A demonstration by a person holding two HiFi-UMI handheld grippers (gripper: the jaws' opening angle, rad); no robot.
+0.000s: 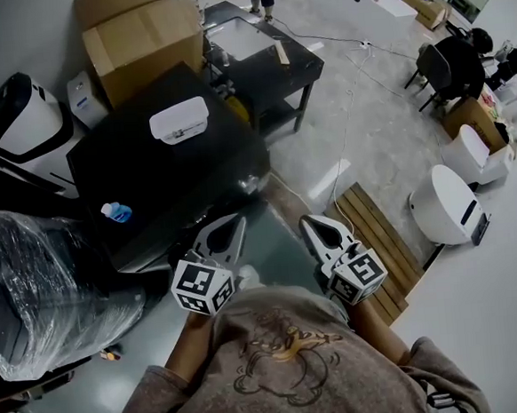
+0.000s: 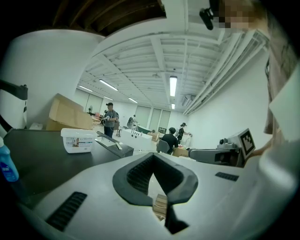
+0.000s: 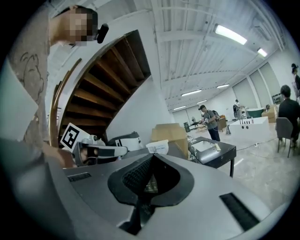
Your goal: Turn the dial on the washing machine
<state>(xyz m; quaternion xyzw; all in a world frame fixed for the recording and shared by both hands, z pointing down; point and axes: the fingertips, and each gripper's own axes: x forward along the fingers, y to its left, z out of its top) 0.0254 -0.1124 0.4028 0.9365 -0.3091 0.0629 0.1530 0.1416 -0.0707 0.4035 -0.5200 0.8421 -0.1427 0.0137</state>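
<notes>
A black box-shaped machine stands in front of me, left of centre; I cannot make out a dial on it. On its top sit a white tub and a small blue bottle. Both grippers are held close to my chest, short of the machine and touching nothing. The left gripper has its jaws together and empty, as the left gripper view confirms. To its right, the right gripper is likewise shut with nothing in it. Each shows in the other's view: the right gripper and the left gripper.
A plastic-wrapped bundle lies at the left, and a white and black appliance stands behind it. Cardboard boxes and a low black table are beyond the machine. A wooden pallet and white units are to the right.
</notes>
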